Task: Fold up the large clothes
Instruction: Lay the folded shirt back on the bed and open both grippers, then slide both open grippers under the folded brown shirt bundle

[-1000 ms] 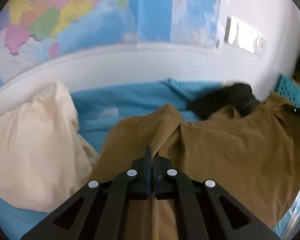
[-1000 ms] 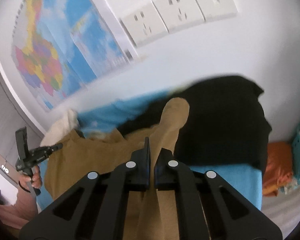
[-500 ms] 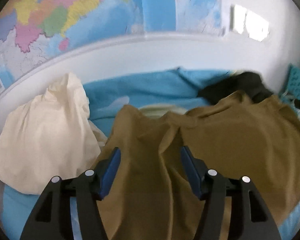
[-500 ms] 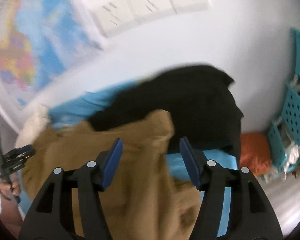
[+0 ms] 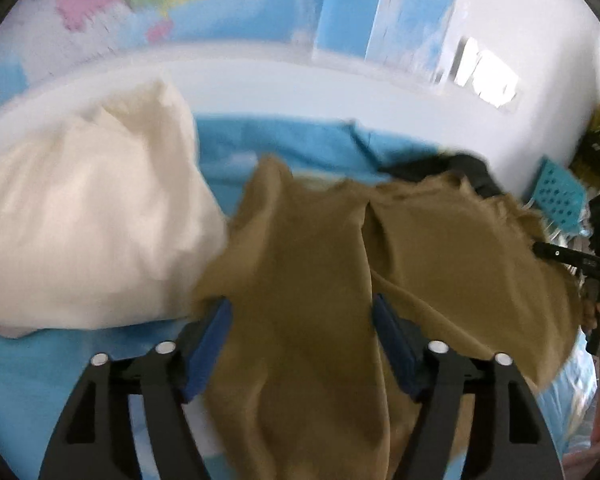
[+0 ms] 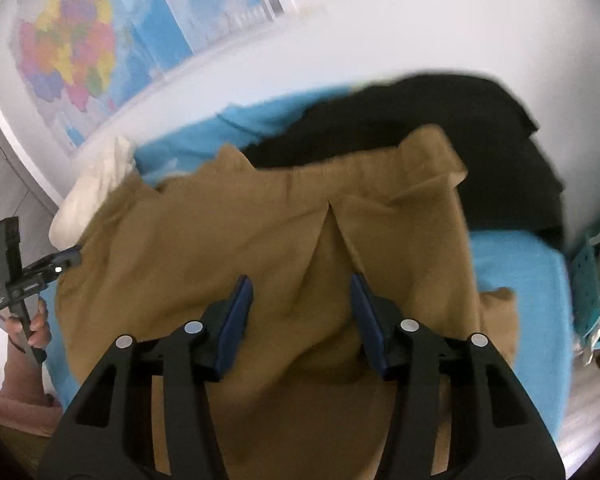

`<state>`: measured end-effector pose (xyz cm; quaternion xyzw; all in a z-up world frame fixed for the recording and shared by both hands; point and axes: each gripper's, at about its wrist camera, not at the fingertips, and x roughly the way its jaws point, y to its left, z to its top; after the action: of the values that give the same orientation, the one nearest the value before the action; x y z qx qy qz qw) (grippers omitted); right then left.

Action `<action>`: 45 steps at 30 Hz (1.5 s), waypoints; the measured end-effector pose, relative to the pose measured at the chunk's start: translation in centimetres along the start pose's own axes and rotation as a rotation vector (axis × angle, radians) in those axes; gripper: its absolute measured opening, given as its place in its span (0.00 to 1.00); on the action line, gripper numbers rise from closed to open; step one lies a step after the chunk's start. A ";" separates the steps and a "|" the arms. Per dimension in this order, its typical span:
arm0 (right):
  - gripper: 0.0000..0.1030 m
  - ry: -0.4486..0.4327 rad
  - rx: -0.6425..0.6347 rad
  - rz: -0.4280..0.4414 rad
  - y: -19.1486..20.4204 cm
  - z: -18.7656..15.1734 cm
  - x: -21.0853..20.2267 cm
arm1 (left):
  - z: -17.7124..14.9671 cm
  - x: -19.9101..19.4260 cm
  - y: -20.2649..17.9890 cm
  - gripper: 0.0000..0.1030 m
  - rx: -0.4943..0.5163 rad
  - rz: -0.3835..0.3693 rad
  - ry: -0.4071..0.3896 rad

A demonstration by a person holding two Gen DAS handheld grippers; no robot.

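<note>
The right gripper [image 6: 302, 312] fills the lower middle of the frame, its blue-lined jaws spread wide over the brown garment [image 6: 259, 240], which lies rumpled across the blue surface [image 6: 516, 280]. A black garment [image 6: 440, 128] sits at the upper right, touching the brown one. At the left edge, the left gripper [image 6: 65, 260] reaches the brown cloth's edge.
</note>
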<state>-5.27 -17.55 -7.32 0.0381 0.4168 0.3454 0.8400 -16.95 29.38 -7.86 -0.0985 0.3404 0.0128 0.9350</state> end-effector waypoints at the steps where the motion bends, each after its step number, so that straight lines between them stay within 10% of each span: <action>1: 0.54 -0.018 -0.006 0.016 0.3 -0.2 -0.9 | -0.3 -1.0 0.5 0.70 -0.007 -0.007 -0.021; 5: 0.54 -0.050 -0.051 0.080 2.0 -1.9 -3.5 | -2.1 -4.2 3.1 0.69 -0.063 0.016 -0.053; 9: 0.50 0.005 0.016 0.043 0.3 -4.4 -2.7 | -4.5 -3.4 3.9 0.34 -0.043 0.020 0.039; 12: 0.39 -0.018 0.111 0.085 -1.0 -5.2 -3.4 | -6.0 -2.8 4.8 0.32 -0.090 -0.029 0.061; 20: 0.53 -0.070 0.130 0.096 -1.0 -6.3 -6.1 | -8.2 -3.6 3.4 0.33 -0.035 -0.129 0.100; 29: 0.53 -0.090 0.154 0.087 -1.6 -7.4 -7.0 | -8.0 -4.3 3.0 0.00 0.026 0.025 0.109; 32: 0.52 -0.099 0.171 0.102 -2.1 -7.6 -7.2 | -8.5 -4.8 6.1 0.00 -0.027 0.221 0.132; 35: 0.53 -0.107 0.165 0.085 -1.9 -7.7 -7.7 | -8.7 -7.0 6.0 0.00 -0.084 0.039 0.033; 39: 0.66 -0.151 0.174 0.044 -2.2 -8.4 -9.2 | -9.1 -6.8 2.2 0.44 0.048 -0.034 0.003; 45: 0.68 -0.111 0.245 -0.045 -4.4 -10.4 -9.1 | -10.3 -1.7 1.9 0.43 0.027 -0.073 0.127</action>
<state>-14.19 -28.77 -9.53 0.1499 0.4097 0.2701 0.8583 -25.00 29.33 -14.80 -0.0991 0.3954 -0.0321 0.9126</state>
